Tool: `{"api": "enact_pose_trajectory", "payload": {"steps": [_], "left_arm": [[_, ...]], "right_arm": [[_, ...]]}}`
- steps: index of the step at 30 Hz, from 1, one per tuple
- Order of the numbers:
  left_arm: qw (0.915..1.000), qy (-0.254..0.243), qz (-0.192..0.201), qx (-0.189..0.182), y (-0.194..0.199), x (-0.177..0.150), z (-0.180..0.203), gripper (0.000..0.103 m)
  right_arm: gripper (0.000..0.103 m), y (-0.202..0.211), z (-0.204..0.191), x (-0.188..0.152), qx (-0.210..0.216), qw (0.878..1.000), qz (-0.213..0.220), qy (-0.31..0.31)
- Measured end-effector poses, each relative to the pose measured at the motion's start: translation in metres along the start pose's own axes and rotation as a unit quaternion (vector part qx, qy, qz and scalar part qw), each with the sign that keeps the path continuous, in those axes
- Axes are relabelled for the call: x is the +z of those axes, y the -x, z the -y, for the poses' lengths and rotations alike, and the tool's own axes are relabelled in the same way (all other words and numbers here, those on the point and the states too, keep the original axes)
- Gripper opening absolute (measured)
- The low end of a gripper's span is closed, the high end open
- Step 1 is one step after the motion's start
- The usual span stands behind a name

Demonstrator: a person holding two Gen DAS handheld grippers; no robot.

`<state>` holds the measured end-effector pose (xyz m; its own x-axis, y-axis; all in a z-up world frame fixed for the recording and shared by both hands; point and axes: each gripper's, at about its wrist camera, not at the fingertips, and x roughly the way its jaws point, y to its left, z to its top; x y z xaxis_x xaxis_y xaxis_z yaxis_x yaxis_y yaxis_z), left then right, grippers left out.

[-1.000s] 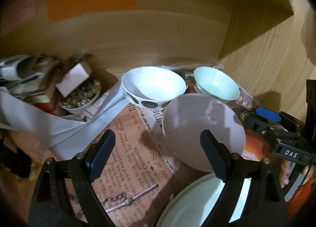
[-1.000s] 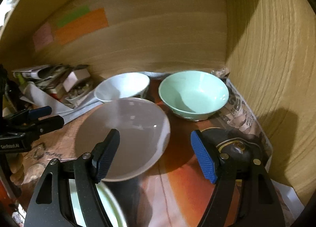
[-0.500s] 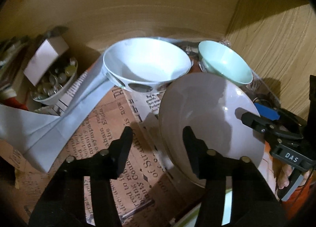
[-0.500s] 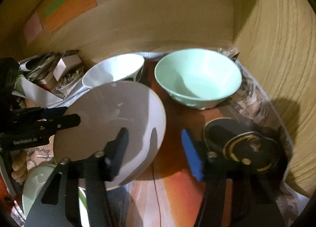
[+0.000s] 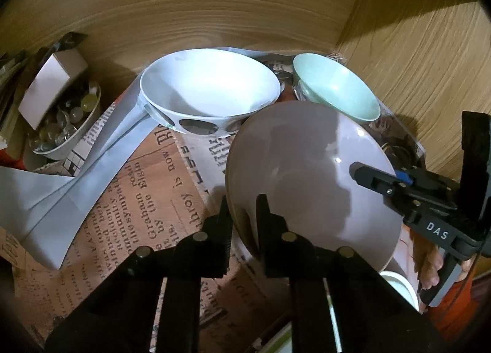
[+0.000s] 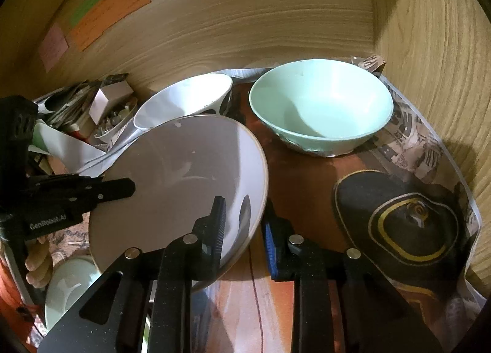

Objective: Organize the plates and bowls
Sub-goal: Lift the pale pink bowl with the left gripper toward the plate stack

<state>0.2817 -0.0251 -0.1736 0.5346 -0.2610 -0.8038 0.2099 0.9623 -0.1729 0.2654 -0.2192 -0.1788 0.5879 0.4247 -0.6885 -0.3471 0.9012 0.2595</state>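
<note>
Gripping the grey bowl (image 5: 310, 168) rim with both grippers (image 5: 244, 211) (image 6: 244, 215) closed on it, over newspaper (image 5: 144, 187) lining a wooden cabinet (image 6: 245, 15).

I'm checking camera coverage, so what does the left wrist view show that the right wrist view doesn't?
Only the left wrist view shows the brown newspaper sheet with bold print and the white bowl's oval cut-outs. Only the right wrist view shows the orange paper label on the wooden back wall and the black-and-gold mat. Both show the grey round plate clamped at opposite rims, and the mint green bowl.
</note>
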Motion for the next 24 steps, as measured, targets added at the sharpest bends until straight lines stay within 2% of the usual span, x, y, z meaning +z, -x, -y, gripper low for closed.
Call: {"api": "enact_pose_trajectory", "payload": {"steps": [10, 24], "left_arm": [[0.9999, 0.002, 0.014, 0.004, 0.010, -0.002, 0.001, 0.014], [0.9952, -0.012, 0.096, 0.011, 0.077, -0.015, 0.008, 0.014]], "right_arm": [[0.021, 0.012, -0.005, 0.000, -0.006, 1.000, 0.022, 0.000], [0.021, 0.059, -0.033, 0.004, -0.003, 0.997, 0.079, 0.024]]}}
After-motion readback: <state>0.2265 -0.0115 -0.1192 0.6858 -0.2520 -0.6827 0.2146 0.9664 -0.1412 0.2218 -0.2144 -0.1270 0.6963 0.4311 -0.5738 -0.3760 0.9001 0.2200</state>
